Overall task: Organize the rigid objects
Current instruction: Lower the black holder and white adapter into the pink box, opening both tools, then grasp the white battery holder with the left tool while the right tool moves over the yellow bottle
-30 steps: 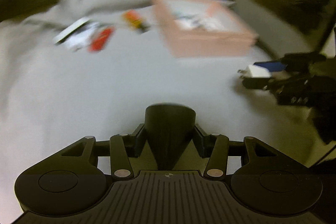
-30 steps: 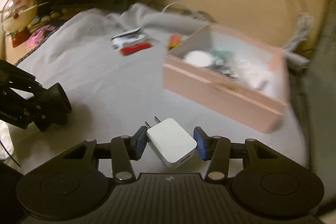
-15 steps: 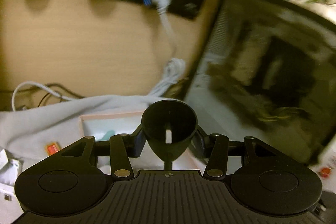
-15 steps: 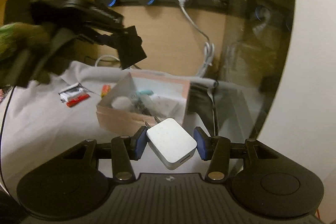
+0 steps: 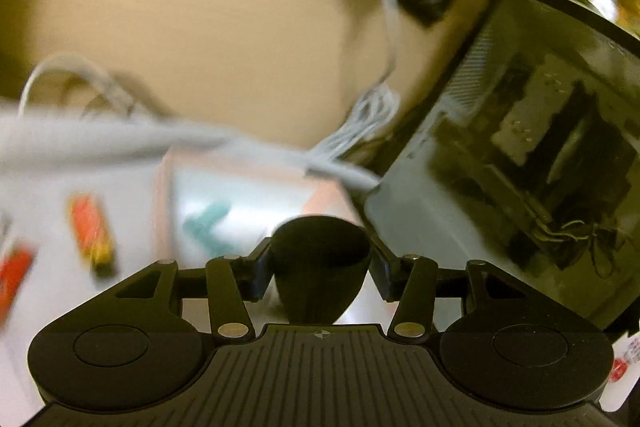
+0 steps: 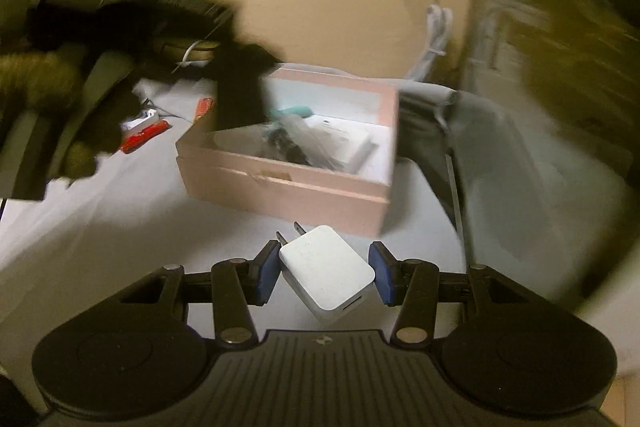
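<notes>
— What are we holding?
— Our right gripper (image 6: 325,274) grips a white charger (image 6: 327,278); our left gripper (image 5: 320,267) grips a black cup (image 5: 320,263).
— And the box?
— The pink box (image 6: 288,187) sits just beyond the right fingers (image 6: 267,273), holding a teal piece (image 6: 292,113), dark bits and a white slab.

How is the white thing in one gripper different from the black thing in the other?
The white charger is flat, boxy and has metal prongs; the black funnel-shaped piece is round and tapers downward. The charger sits cornerwise; the black piece sits upright. Each is clamped in a hand-held gripper near the pink box.
</notes>
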The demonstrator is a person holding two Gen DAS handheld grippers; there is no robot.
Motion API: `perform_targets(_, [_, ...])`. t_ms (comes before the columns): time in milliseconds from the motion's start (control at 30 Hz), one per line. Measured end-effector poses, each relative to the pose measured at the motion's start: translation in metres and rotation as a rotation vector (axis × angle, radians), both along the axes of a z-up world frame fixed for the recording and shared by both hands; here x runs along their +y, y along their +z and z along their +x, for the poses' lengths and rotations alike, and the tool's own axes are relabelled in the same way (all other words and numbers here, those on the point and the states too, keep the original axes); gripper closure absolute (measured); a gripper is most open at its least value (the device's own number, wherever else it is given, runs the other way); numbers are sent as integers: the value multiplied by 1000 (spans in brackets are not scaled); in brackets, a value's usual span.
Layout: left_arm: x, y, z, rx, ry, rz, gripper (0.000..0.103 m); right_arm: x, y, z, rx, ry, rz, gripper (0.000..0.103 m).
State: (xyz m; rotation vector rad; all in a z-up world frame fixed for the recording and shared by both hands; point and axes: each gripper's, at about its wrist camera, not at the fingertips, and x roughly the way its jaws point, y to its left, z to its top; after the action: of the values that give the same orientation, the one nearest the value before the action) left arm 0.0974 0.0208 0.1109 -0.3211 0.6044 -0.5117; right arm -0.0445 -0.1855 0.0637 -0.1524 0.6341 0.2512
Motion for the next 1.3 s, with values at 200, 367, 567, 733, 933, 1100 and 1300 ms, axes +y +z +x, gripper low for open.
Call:
perform_targets(200, [-31, -6, 20, 62, -111, 268, 49, 20, -6, 8, 14, 24, 14, 55])
perform_targets(367, [-2, -15, 5, 77, -39, 75, 50, 15, -14, 1, 36, 8, 17, 55])
perform_targets(567, [53, -11, -55, 7, 88, 21, 50, 1, -10, 13, 25, -47, 21, 55])
perform_targets(733, [82, -43, -83, 108, 161, 131, 50, 15, 29, 49, -135, -26, -5, 55])
perform_targets(933, [107, -60, -98, 168, 278, 177, 50, 53, 58, 130, -250, -76, -91, 33])
perform_targets(1100, [134, -63, -107, 174, 349, 207, 50, 90, 45, 140, -141, 45, -10, 32])
perform_targets(1300, [168, -66, -112, 197, 419, 201, 50, 147, 28, 151, -7, 182, 84, 34])
